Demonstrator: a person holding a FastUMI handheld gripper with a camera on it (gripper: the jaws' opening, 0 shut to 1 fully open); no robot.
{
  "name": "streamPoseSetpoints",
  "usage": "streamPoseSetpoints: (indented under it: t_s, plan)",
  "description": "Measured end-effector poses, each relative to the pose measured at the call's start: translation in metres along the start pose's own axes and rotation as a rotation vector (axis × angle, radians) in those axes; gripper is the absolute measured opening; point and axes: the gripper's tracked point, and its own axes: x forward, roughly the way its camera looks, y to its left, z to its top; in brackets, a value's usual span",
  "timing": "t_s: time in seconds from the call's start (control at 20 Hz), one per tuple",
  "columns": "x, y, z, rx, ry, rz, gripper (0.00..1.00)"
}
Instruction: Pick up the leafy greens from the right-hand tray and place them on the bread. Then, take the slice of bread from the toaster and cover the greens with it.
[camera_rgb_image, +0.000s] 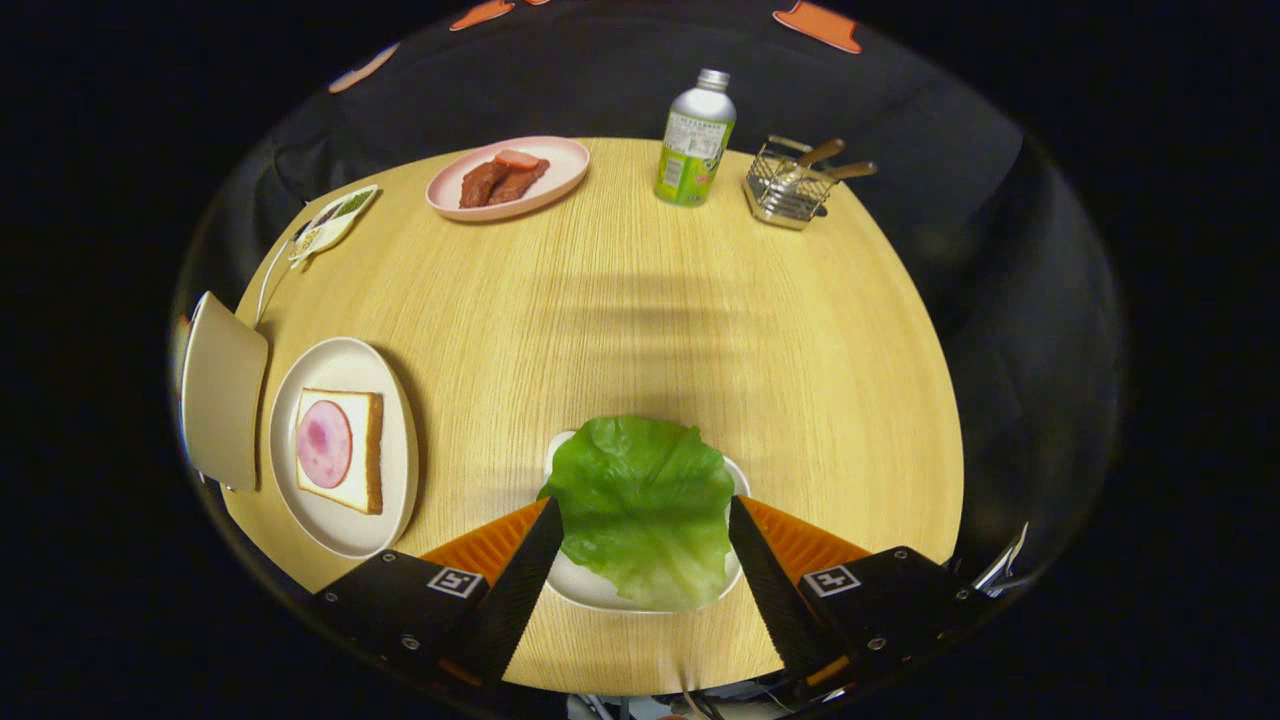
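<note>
A green lettuce leaf (645, 505) lies on a small white tray (590, 590) near the table's front edge. My gripper (645, 507) is open, and its two fingers flank the leaf, one along each side edge. To the left, a white plate (345, 530) holds a slice of bread (345, 450) with a round pink ham slice (324, 443) on top. Left of that plate stands a beige toaster (225, 390); its slot and any bread in it are hidden.
At the far side of the round wooden table (640, 320) are a pink plate (560, 165) with meat strips, a green bottle (695, 140) and a wire basket (790, 185) with wooden-handled utensils. A small packet (332, 222) lies at the far left.
</note>
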Motion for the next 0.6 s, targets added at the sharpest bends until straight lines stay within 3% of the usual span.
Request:
streamPoseSetpoints:
  t_s: [0.3,0.6]
  plan:
    - [0.024,0.000,-0.024,0.037,0.129,0.032,1.00]
    - [0.036,-0.002,-0.032,0.058,0.173,0.054,1.00]
